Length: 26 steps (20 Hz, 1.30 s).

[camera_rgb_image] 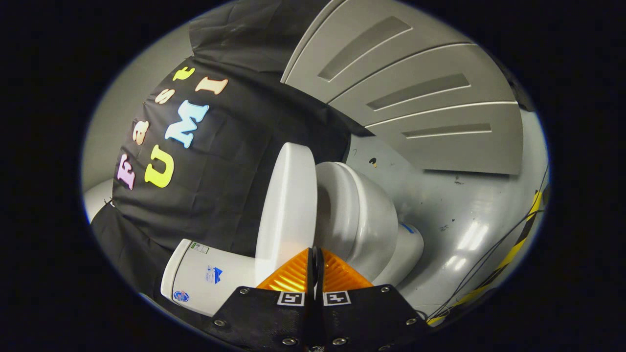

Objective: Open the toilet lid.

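The gripper [315, 254] has its two orange ribbed fingers [288, 276] drawn together, pads nearly meeting with only a thin dark slit between them; nothing visibly pinched there; the black finger mounts sit side by side behind, each carrying a small square marker

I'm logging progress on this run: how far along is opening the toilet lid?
Mostly done, it seems: the lid stands raised off the seat, apart from the bowl and over toward the tank. In hand: the gripper has its orange fingers closed together at the lid's near edge, though whether they pinch it is unclear. Left: probably letting go and backing away.
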Each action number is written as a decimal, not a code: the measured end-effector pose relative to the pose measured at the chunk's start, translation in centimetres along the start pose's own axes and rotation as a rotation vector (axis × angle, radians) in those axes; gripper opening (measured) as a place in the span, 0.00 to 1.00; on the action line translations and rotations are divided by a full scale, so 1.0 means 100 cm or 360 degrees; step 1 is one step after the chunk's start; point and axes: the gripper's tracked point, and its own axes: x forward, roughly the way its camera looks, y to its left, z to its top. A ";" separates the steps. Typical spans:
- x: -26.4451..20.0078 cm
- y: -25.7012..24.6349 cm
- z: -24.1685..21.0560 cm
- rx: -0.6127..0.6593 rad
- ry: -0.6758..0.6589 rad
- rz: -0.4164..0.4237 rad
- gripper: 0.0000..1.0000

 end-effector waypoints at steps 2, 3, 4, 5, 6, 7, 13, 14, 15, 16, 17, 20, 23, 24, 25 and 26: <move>-0.004 0.011 0.004 -0.0038 -0.0007 0.0009 0.00; -0.006 0.016 0.004 -0.0061 -0.0007 0.0009 0.00; -0.007 0.020 0.006 -0.0090 -0.0005 0.0007 0.00; -0.008 0.024 0.006 -0.0117 -0.0005 0.0006 0.00; -0.009 0.028 0.008 -0.0136 -0.0003 0.0007 0.00; -0.011 0.031 0.009 -0.0151 0.0000 0.0009 0.00; -0.018 0.049 0.013 -0.0237 0.0007 -0.0019 0.00; -0.018 0.053 0.013 -0.0251 0.0009 -0.0021 0.00; -0.019 0.056 0.014 -0.0260 0.0006 -0.0022 0.00; -0.020 0.059 0.014 -0.0263 0.0012 -0.0022 0.00; -0.021 0.062 0.014 -0.0271 0.0011 -0.0020 0.00; -0.024 0.072 0.014 -0.0323 -0.0001 -0.0012 0.00; -0.029 0.086 0.013 -0.0391 -0.0008 0.0010 0.00; -0.030 0.090 0.013 -0.0410 -0.0013 0.0011 0.00; -0.031 0.093 0.013 -0.0427 -0.0017 0.0011 0.00; -0.033 0.097 0.013 -0.0453 -0.0020 0.0012 0.00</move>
